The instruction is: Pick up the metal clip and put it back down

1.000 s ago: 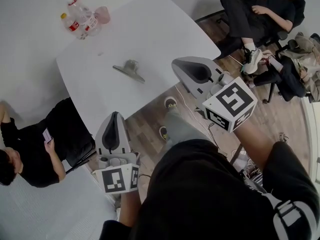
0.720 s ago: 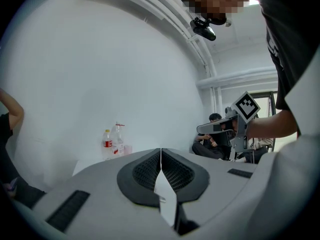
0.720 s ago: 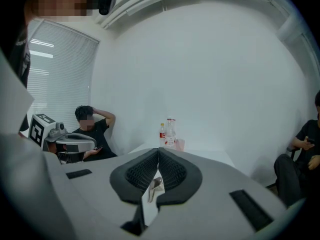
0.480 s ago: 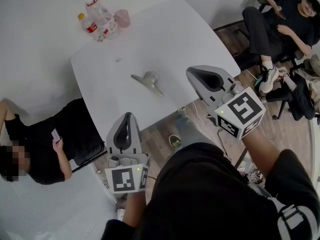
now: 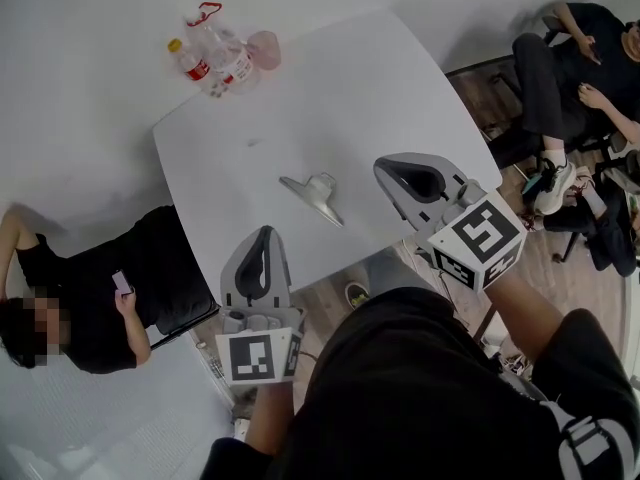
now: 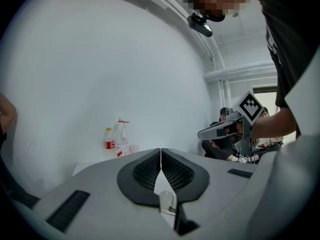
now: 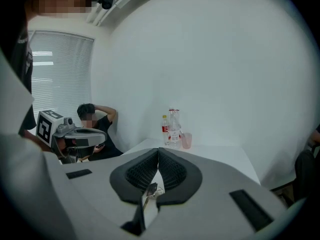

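The clip [image 5: 315,196] is just lying on the white table [image 5: 380,78], roughly mid-frame in the head view and a bit toward the table's near edge. Nothing touches it. It's silvery, and its long flat edge runs diagonally down to the right.

The left gripper [image 5: 264,232] sits lower centre-left, at the table's near edge. Its tips aim up the frame toward the clip but are well apart from it. In its own view the jaws are pressed together at the tips, with nothing pinched between them. Through the teardrop gap below the tips there's a sliver of metal on white, which looks like the clip out ahead on the table.

The right gripper [image 5: 381,166] is to the right of the clip, centre-right of the frame, near the table's right-hand edge. It's closer to the clip than the left one, but it isn't touching either. Its jaws are closed up tight too, and empty. Same deal in its view: a small metal bit shows through the gap under the tips.

At the table's far corner, upper left in the head view, stand a few plastic bottles [image 5: 215,56] with a pink cup [image 5: 265,49] just beside them. A person in black [image 5: 150,258] sits at the left edge holding a phone [image 5: 122,281]. Another person [image 5: 575,38] sits in the upper right corner.
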`<action>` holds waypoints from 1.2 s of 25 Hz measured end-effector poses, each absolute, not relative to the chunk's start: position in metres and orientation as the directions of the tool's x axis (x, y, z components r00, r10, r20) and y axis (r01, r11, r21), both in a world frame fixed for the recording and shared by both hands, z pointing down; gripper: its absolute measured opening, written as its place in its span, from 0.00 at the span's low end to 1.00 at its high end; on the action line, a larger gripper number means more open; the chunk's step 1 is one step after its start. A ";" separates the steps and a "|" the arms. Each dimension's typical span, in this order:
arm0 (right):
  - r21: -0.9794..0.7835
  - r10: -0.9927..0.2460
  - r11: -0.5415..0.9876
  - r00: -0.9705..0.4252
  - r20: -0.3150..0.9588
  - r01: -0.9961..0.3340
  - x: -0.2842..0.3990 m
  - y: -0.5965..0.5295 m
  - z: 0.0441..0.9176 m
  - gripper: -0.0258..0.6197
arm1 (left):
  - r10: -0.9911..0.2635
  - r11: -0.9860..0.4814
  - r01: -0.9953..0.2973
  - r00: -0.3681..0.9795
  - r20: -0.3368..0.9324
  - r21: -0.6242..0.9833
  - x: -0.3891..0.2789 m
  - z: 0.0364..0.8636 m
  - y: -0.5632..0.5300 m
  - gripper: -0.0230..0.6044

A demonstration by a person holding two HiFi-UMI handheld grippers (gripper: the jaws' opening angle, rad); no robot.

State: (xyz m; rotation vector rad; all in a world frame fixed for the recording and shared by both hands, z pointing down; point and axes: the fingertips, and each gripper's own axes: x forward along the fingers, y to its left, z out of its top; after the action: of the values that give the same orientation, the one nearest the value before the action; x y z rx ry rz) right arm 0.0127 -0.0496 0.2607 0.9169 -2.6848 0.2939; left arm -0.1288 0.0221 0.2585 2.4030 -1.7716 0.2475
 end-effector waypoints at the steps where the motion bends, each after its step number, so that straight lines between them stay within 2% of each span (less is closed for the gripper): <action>1: -0.102 -0.553 0.782 -0.760 0.342 -0.615 0.012 -0.054 0.263 0.07 | -0.931 -0.294 -0.956 0.290 0.222 0.018 -0.128 0.259 0.017 0.07; 10: -0.138 -0.432 0.843 -0.807 0.403 -0.521 0.004 -0.098 0.282 0.07 | -0.929 -0.268 -0.963 0.260 0.265 0.005 -0.125 0.266 -0.032 0.07; 23: -0.316 -0.186 0.879 -0.866 0.464 -0.358 -0.001 -0.135 0.331 0.08 | -0.903 -0.234 -0.972 0.218 0.370 0.002 -0.108 0.298 -0.095 0.07; 25: -0.354 -0.162 0.869 -0.876 0.455 -0.345 0.000 -0.140 0.336 0.10 | -0.897 -0.222 -0.975 0.205 0.391 0.002 -0.106 0.304 -0.101 0.07; 28: -0.407 -0.125 0.853 -0.885 0.448 -0.326 0.002 -0.147 0.345 0.23 | -0.893 -0.201 -0.980 0.185 0.409 0.005 -0.104 0.312 -0.108 0.07; 30: -0.439 -0.093 0.845 -0.892 0.443 -0.306 0.001 -0.148 0.350 0.24 | -0.889 -0.188 -0.982 0.173 0.425 0.006 -0.103 0.318 -0.113 0.07</action>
State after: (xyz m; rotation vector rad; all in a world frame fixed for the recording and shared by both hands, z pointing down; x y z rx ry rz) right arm 0.0009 -0.1475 0.3504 0.2959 -2.6125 0.7164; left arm -0.1027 -0.1127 0.3177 2.1731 -1.7940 0.4789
